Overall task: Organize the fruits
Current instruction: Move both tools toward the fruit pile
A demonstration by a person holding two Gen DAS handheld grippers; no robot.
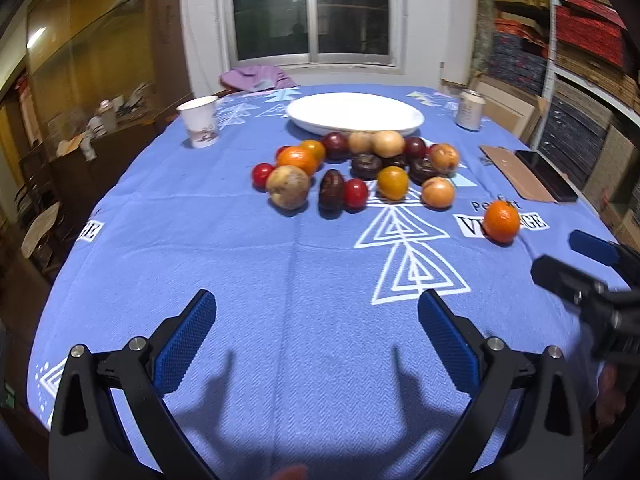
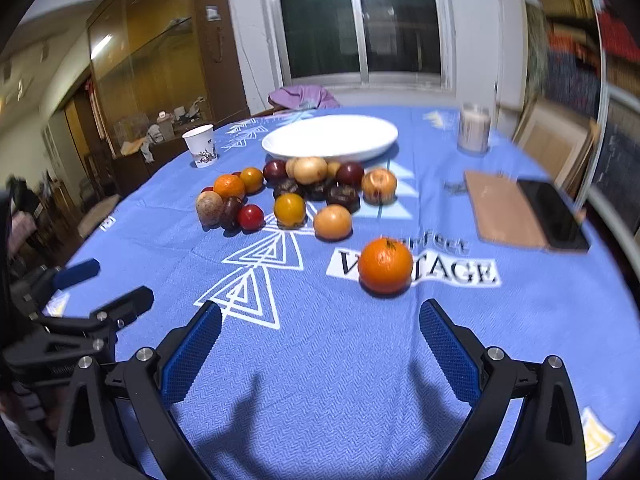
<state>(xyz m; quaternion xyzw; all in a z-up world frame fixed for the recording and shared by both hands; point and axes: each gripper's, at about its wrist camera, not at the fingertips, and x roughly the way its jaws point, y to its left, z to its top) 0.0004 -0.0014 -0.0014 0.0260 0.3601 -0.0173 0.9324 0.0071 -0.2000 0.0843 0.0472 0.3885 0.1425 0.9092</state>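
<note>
A heap of several fruits (image 1: 356,168) (image 2: 296,192), orange, red, dark purple and tan, lies on the blue tablecloth (image 1: 248,272) just in front of an empty white plate (image 1: 355,113) (image 2: 331,136). One orange (image 1: 501,221) (image 2: 385,265) sits apart, nearer to me on the right. My left gripper (image 1: 317,312) hovers open over bare cloth, well short of the heap. My right gripper (image 2: 320,322) is open too, with the lone orange just beyond its fingertips. Each gripper shows at the side of the other's view.
A paper cup (image 1: 199,121) (image 2: 201,145) stands at the back left, a can (image 1: 470,109) (image 2: 474,129) at the back right. A brown card with a dark phone (image 1: 545,175) (image 2: 551,213) lies at the right edge. Purple cloth (image 1: 256,77) lies behind the plate.
</note>
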